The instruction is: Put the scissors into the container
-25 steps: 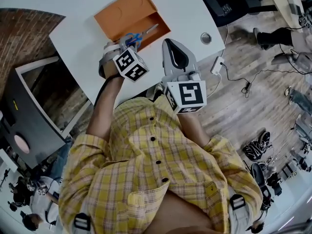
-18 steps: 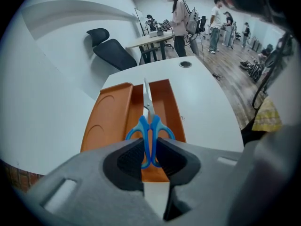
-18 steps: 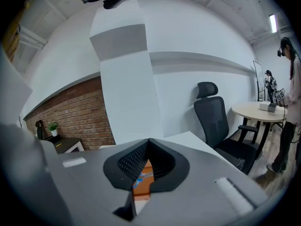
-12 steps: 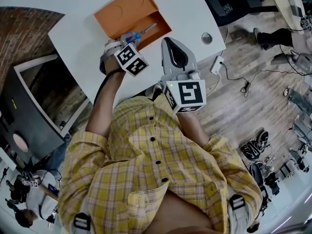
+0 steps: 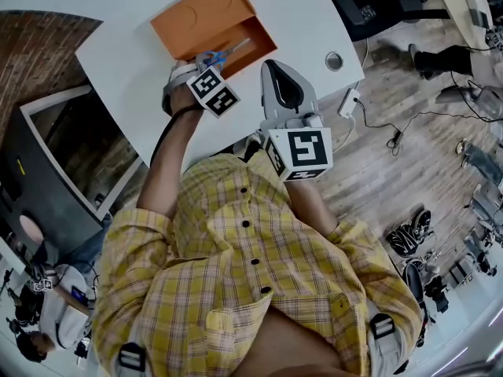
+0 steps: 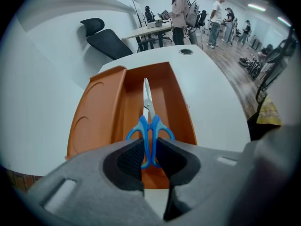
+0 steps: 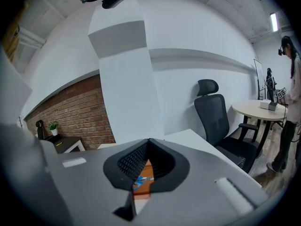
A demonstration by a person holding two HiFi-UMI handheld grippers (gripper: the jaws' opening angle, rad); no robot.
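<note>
- left gripper (image 6: 149, 150) is clamped on the blue scissors (image 6: 148, 119) by the handles, blades pointing 12 o'clock
- they hang over the open right half of the orange container (image 6: 94, 121)
- right gripper (image 7: 148, 144), at 4 o'clock from the left one, is closed with nothing in it

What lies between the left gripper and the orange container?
The blue-handled scissors: handles clamped in the left gripper, blades pointing over the container's open compartment, per the left gripper view.

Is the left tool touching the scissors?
Touching. The left gripper view shows the left tool clamped on the scissors by their blue handles, both pads pressed against them.
</note>
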